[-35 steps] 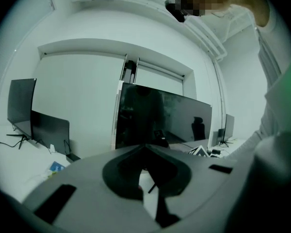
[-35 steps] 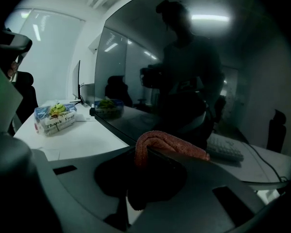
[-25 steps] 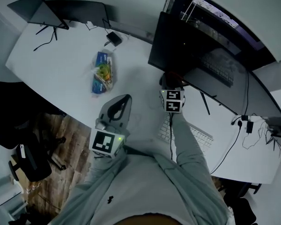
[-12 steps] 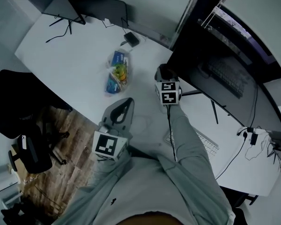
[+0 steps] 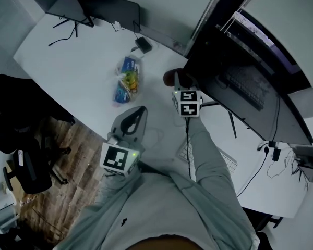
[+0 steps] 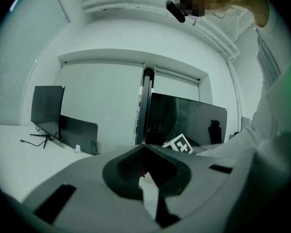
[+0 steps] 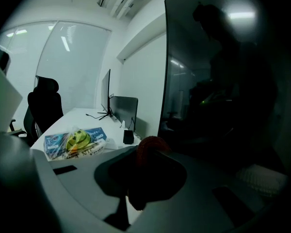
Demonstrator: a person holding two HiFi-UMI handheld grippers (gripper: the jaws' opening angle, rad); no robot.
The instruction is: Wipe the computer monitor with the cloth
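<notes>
Right gripper (image 5: pixel 180 85) has shifted left to the monitor (image 5: pixel 240 82) left edge, pinching the red cloth (image 7: pixel 151 149). Left gripper (image 5: pixel 139 111) pressed together, empty, nearer. Snack packet (image 5: pixel 126 81) lies left of the cloth, clear of it.

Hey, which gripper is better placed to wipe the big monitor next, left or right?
Right. The right gripper is clamped on the red cloth and sits close beside the monitor. The left gripper is shut on nothing and sits back near the person's body.
</notes>
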